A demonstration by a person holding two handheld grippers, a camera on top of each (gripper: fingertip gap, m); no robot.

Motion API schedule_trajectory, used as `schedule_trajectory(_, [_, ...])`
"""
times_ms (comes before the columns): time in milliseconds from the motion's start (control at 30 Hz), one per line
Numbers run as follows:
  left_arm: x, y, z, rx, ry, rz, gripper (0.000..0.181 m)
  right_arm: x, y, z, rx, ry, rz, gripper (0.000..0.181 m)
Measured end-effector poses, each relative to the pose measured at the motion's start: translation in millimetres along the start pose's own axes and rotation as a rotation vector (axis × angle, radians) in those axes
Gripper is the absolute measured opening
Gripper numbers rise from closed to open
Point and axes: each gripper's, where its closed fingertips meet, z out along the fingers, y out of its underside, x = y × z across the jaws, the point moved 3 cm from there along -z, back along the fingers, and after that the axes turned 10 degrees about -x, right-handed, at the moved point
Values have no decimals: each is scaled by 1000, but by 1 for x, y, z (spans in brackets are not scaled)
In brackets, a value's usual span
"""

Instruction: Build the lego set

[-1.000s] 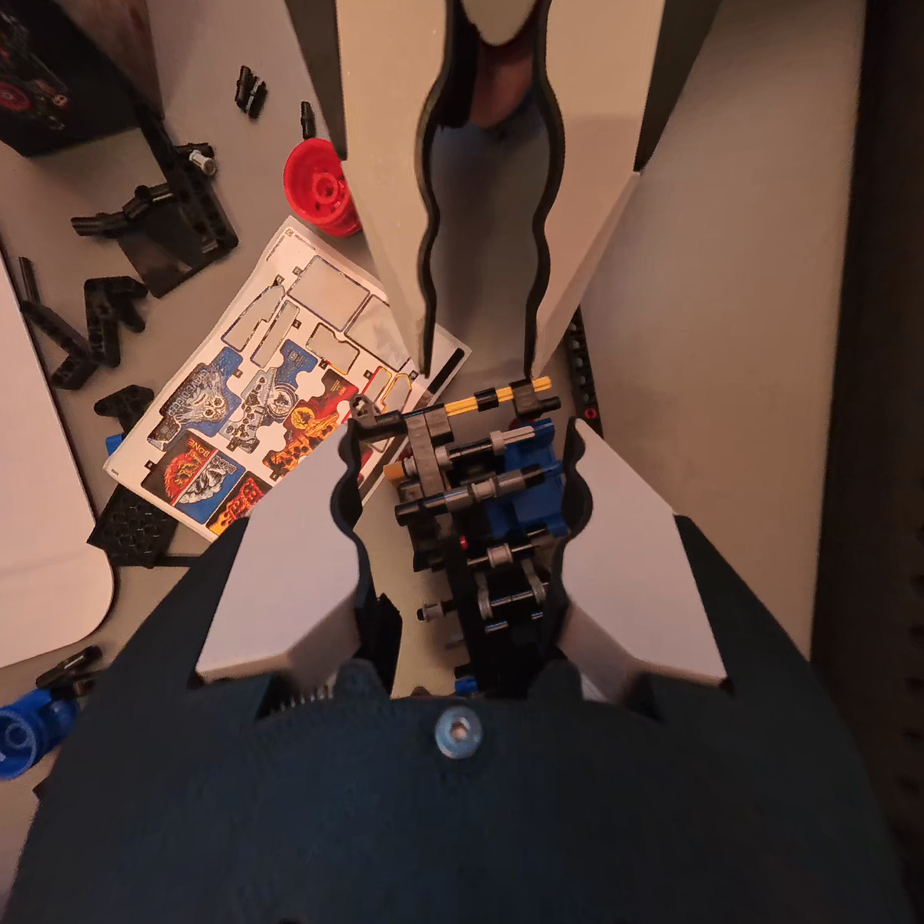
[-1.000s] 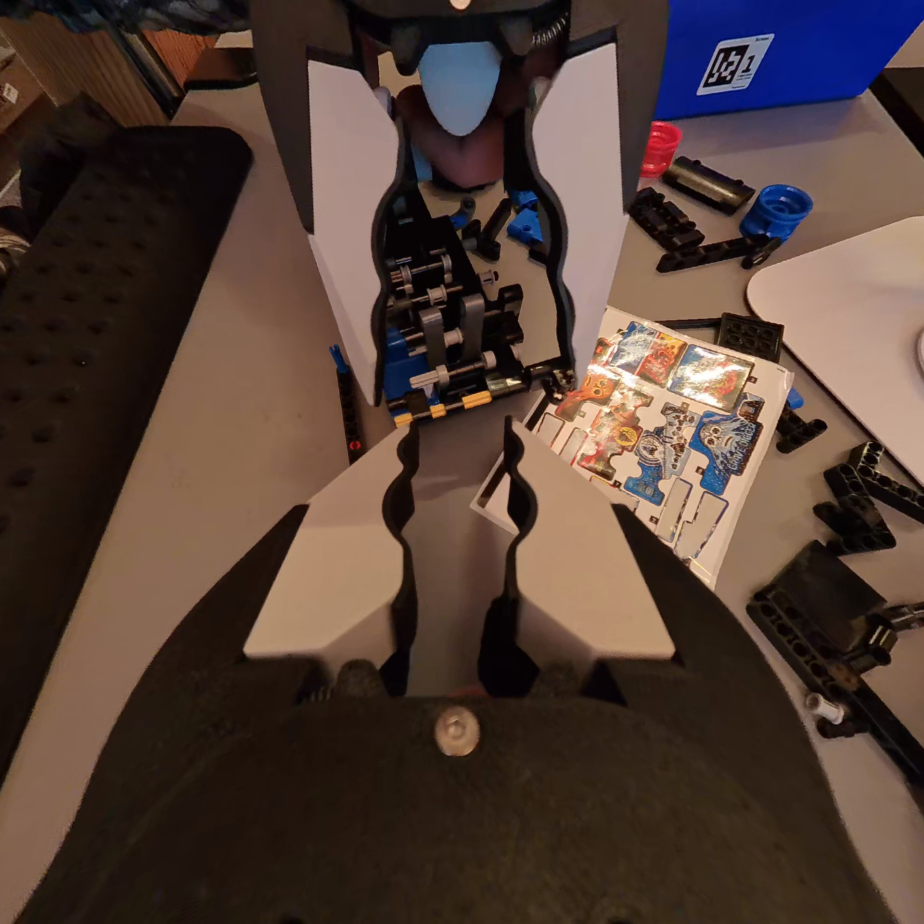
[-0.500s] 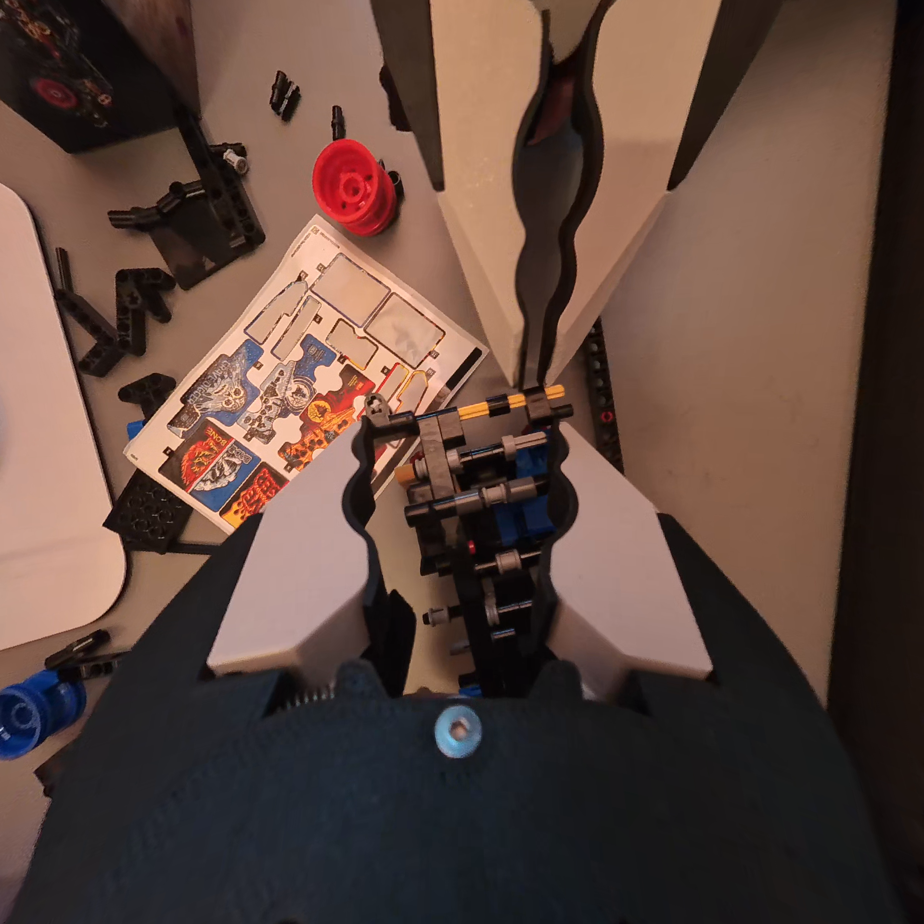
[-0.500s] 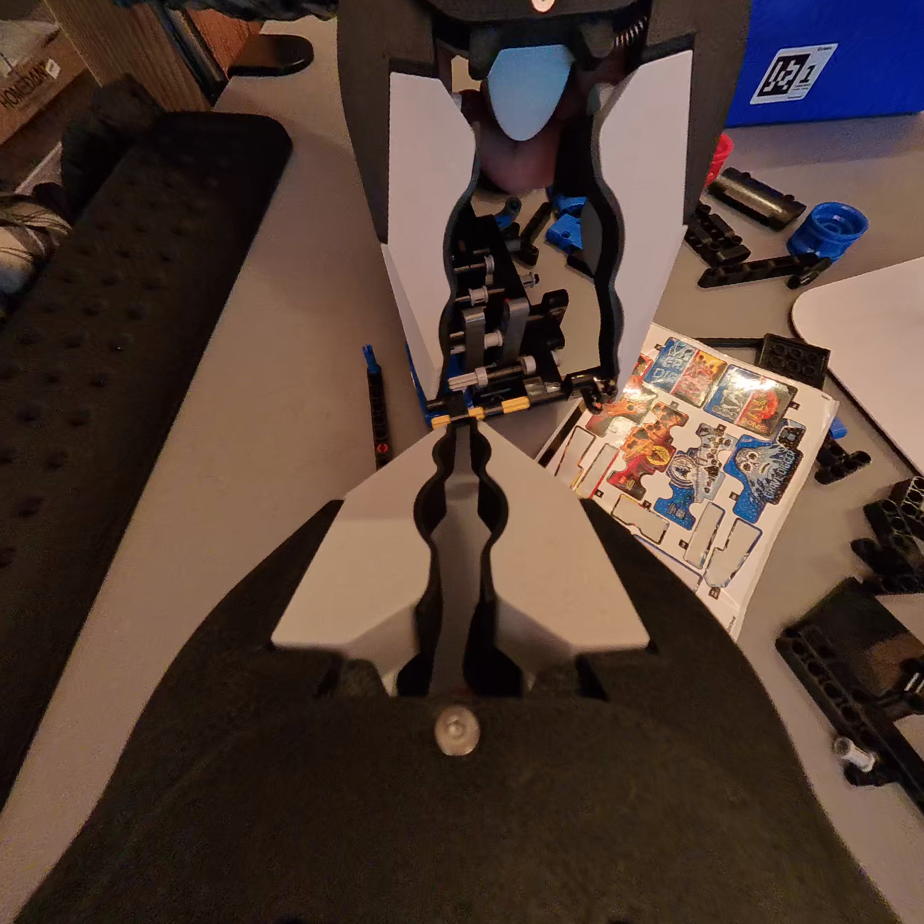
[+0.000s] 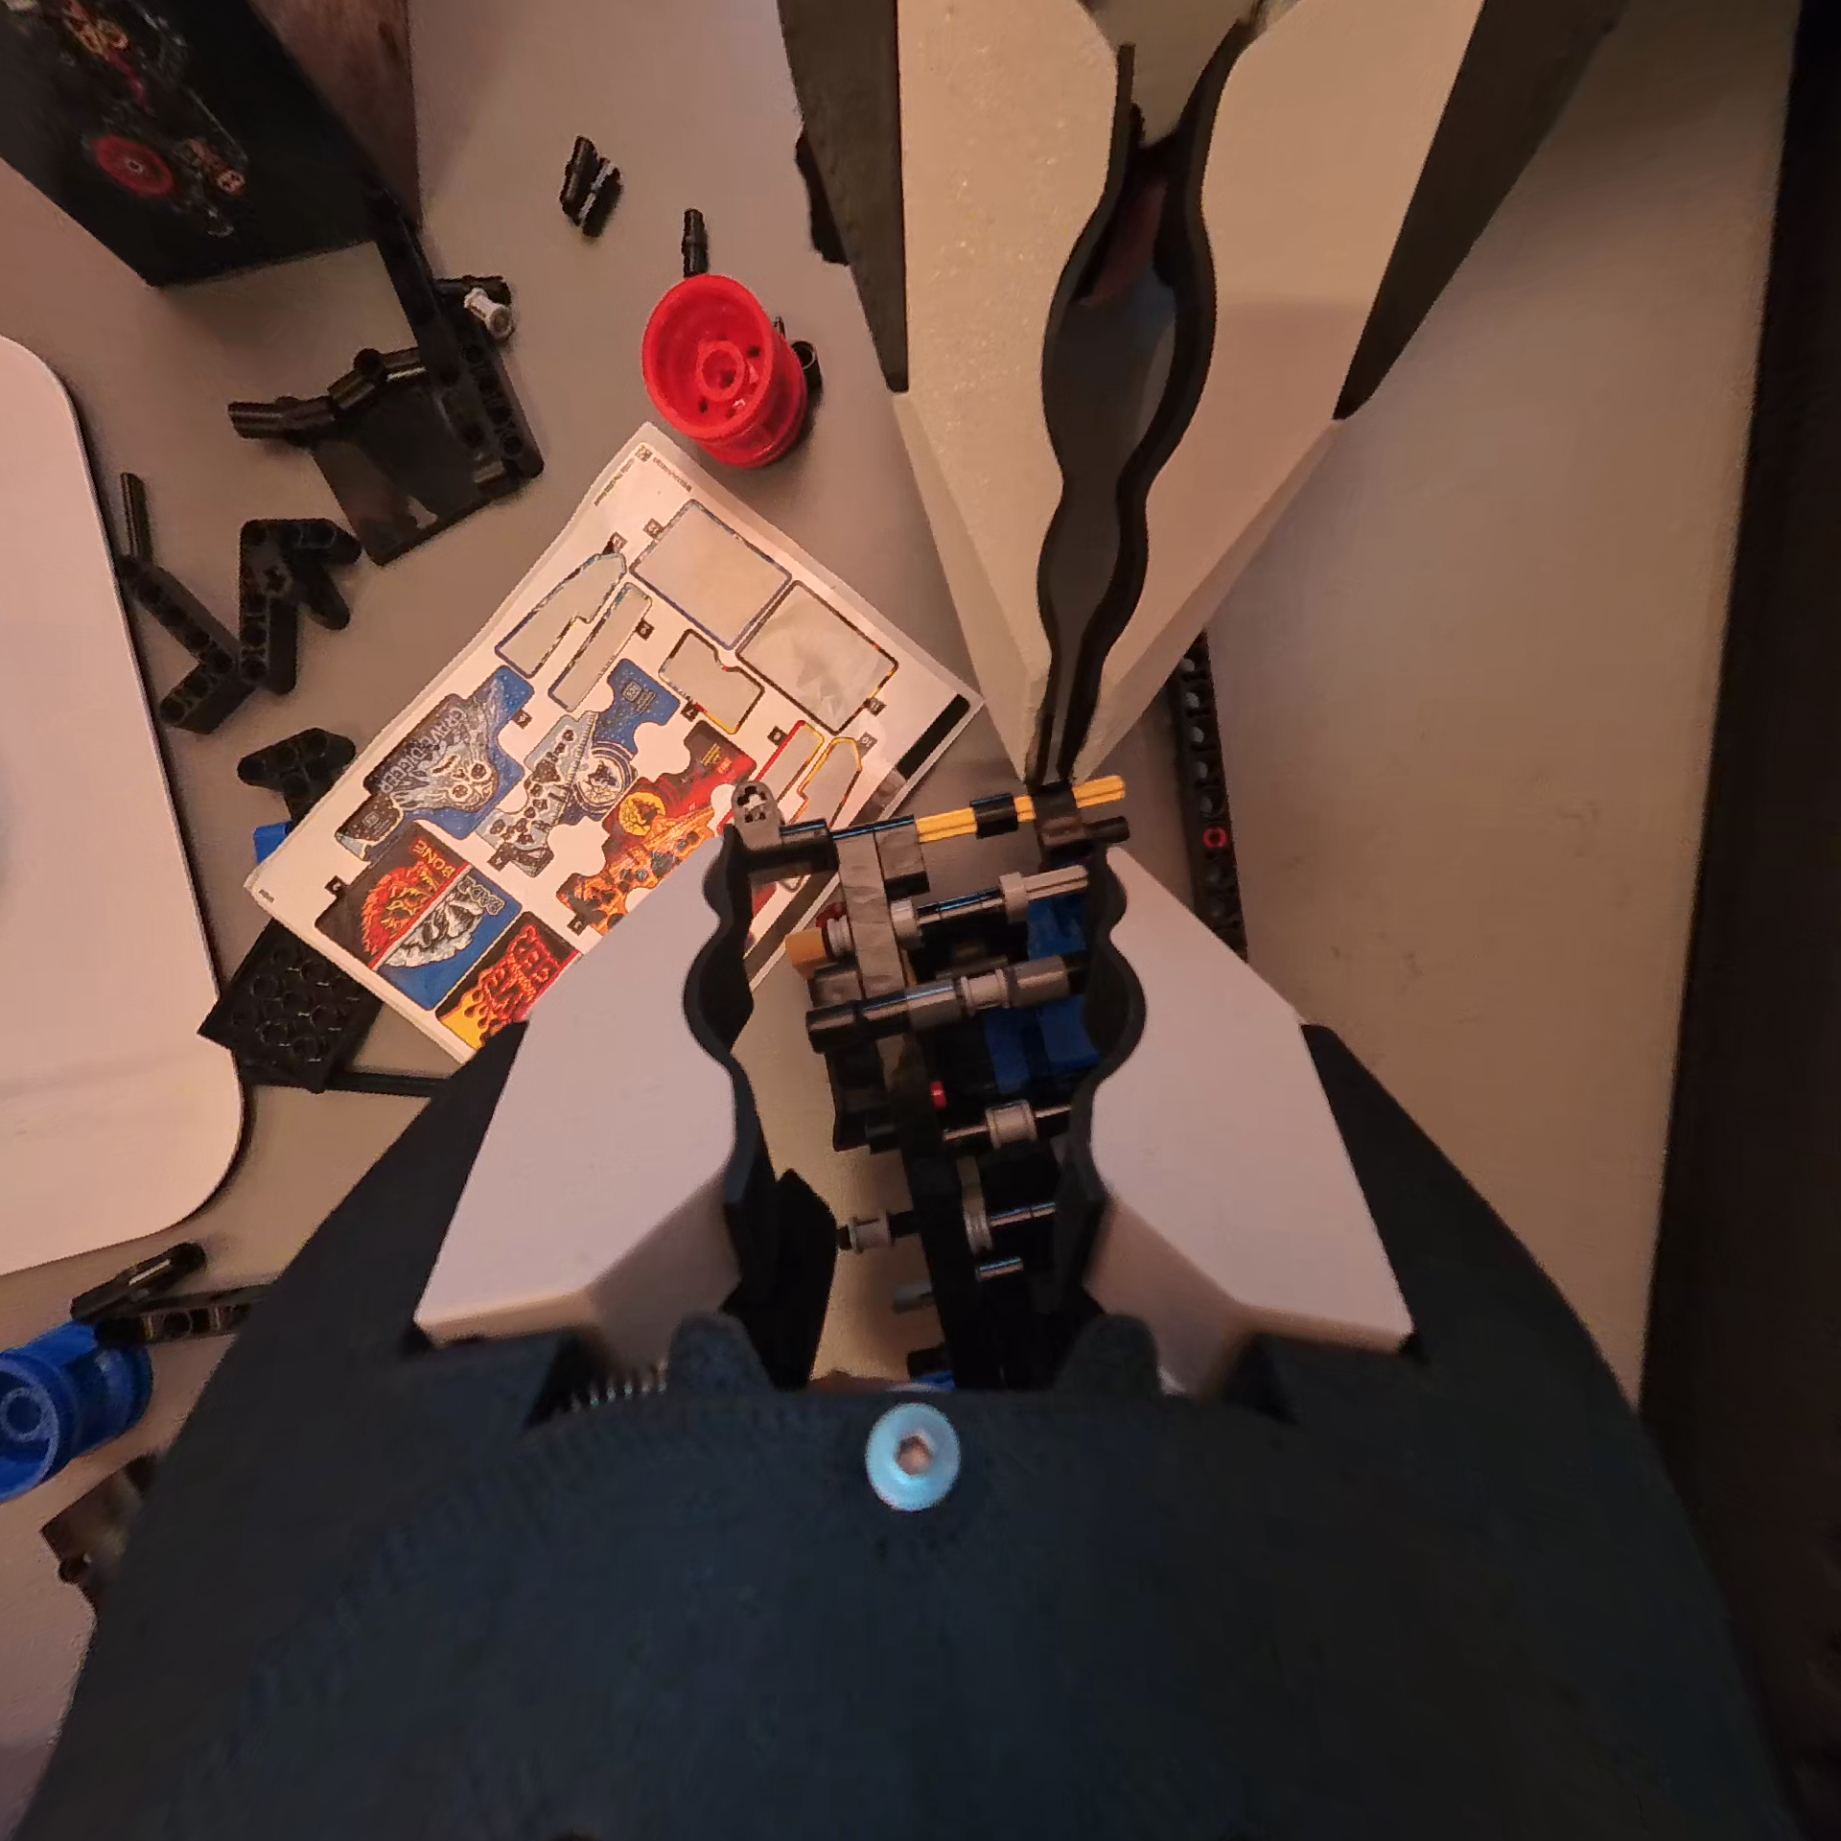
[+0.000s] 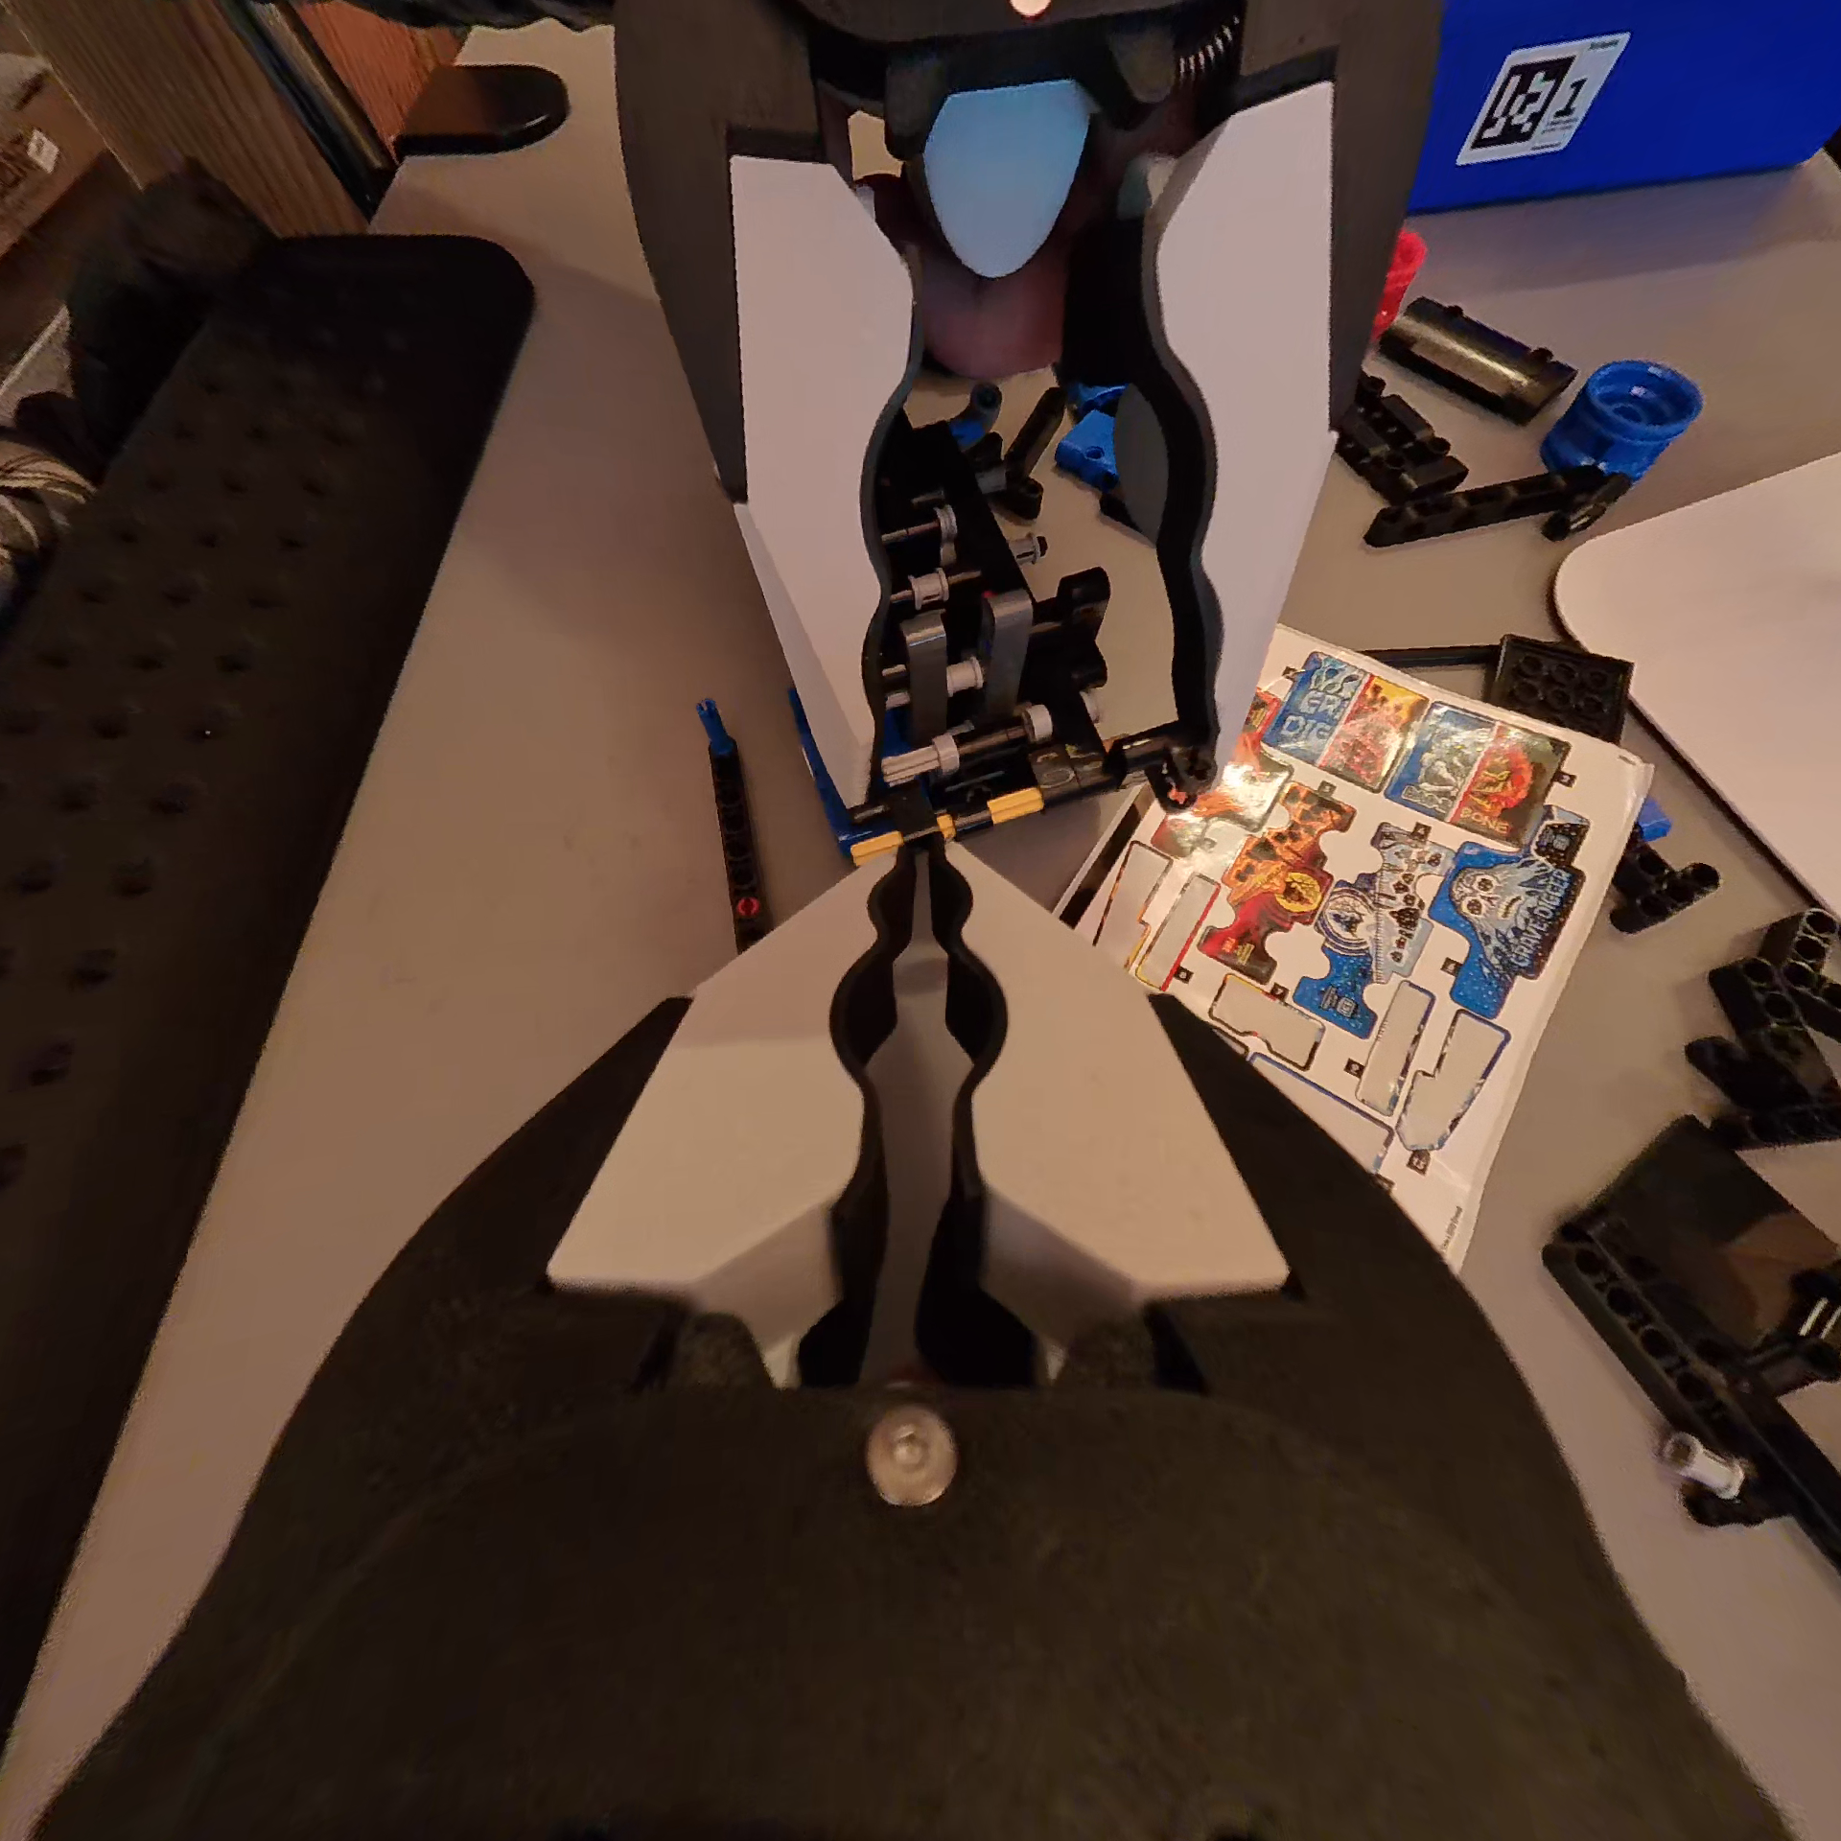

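Left wrist view, scanned left to right: one white board (image 5: pixel 90 897) at the left edge, one blue wheel hub (image 5: pixel 50 1415) at lower left, a scatter of loose black beams (image 5: pixel 239 618), one black box (image 5: pixel 169 130) at top left, one red wheel hub (image 5: pixel 725 371), one sticker sheet (image 5: pixel 618 737) lying flat on the grey table (image 5: pixel 1494 797), then one long black beam (image 5: pixel 1207 787) lying beside the build. Two grippers are in frame. Left gripper (image 5: pixel 921 857) comes in from the bottom, jaws partly spread and clamped on the lego assembly (image 5: pixel 956 1006), which sits between the fingers, contact on both sides. Right gripper (image 5: pixel 1056 772) reaches down from the top, jaws nearly together, tips pinching the black connector on the yellow axle (image 5: pixel 1016 807) at the assembly's far end. Assembly: black frame, blue core, several parallel black axles with grey bushings, one tan pin end on the left side. Right wrist view confirms: right gripper (image 6: pixel 921 857) pinched at the axle, left gripper (image 6: pixel 1036 767) opposite it grasping the assembly (image 6: pixel 981 677); one blue bin (image 6: pixel 1634 90) at top right; one dark perforated mat (image 6: pixel 179 697) at left.
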Motion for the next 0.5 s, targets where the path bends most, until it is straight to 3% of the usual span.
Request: schedule_trajectory(500, [-4,1,0,11,1,-39,63,7,-2,3,-8,48,34,0])
